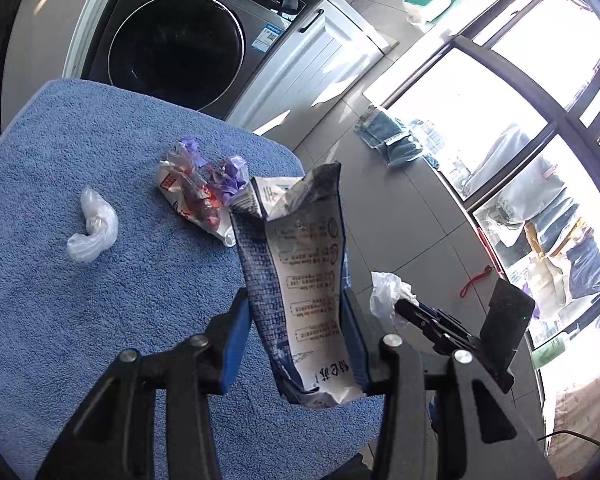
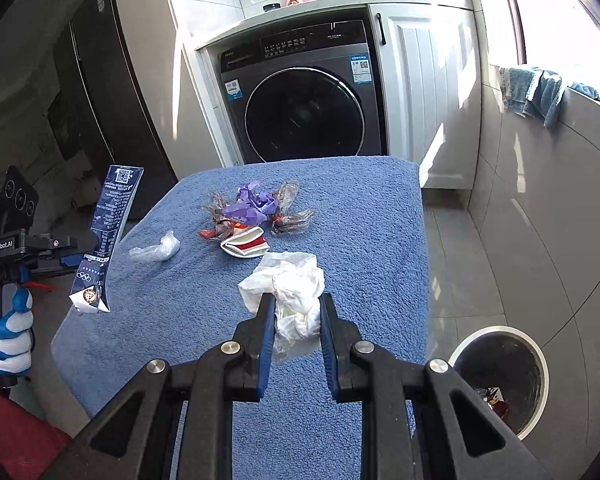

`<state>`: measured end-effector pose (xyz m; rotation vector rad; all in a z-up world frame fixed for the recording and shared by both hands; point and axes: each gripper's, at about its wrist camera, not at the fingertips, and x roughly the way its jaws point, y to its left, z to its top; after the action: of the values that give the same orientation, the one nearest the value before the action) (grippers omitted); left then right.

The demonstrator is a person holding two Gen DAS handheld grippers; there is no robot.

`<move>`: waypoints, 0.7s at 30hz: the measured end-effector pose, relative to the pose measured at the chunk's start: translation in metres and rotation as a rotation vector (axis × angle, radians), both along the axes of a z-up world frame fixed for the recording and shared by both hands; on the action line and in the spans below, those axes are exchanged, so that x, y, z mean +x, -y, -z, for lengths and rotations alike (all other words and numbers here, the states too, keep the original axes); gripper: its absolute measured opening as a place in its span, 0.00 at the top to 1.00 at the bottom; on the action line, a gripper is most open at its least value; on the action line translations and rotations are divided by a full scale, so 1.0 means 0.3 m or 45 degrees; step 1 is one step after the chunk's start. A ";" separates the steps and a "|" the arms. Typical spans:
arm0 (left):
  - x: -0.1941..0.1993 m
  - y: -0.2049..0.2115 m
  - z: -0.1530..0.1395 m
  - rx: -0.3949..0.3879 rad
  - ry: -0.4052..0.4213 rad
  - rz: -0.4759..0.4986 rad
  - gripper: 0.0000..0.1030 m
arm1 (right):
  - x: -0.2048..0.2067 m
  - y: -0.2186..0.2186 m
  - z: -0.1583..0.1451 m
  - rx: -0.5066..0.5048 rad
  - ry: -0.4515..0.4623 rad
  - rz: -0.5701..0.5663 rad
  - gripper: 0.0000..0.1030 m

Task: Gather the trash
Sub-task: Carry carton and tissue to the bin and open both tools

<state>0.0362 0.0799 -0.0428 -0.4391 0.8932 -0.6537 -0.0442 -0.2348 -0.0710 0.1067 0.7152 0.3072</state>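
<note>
**Ana:** Blue towelling is covering the surface (image 2: 360, 216), and sunlight is falling across the laundry corner. What are the tongs doing?

**Ben:** Nearest, the right tongs (image 2: 296, 320) are clenching a crumpled white tissue (image 2: 296, 292) above the towel. The left tongs (image 1: 300, 336) are gripping a flattened blue-and-white milk carton (image 1: 300, 280) by its sides, holding it upright and off the surface. A gloved hand (image 2: 8, 332) is holding that tool.

**Ana:** And the rest of the trash?

**Ben:** Further in, a twisted clear plastic scrap (image 2: 156, 250) is lying on the towel, and beside it a heap of purple and clear wrappers (image 2: 252, 208) is sitting with a red-and-white packet (image 2: 246, 246). A white bin (image 2: 500, 376) is standing on the floor to the right, holding some scraps.

**Ana:** Behind?

**Ben:** A dark washing machine (image 2: 304, 100) is sitting under a counter.
</note>
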 end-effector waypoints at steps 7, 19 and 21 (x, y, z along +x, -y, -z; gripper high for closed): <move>0.068 0.245 -0.022 0.058 -0.017 0.160 0.60 | -0.059 0.240 0.023 0.025 0.001 0.186 0.81; 0.167 0.914 0.020 0.216 -0.026 0.553 0.60 | -0.120 0.666 0.167 0.111 -0.096 0.543 0.80; 0.182 1.021 0.053 0.249 -0.035 0.607 0.60 | -0.114 0.718 0.203 0.111 -0.130 0.590 0.80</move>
<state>0.0906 -0.2264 -0.0588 -0.0547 1.0882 -0.9852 -0.0784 -0.4502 -0.1320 0.3670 0.7557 -0.1118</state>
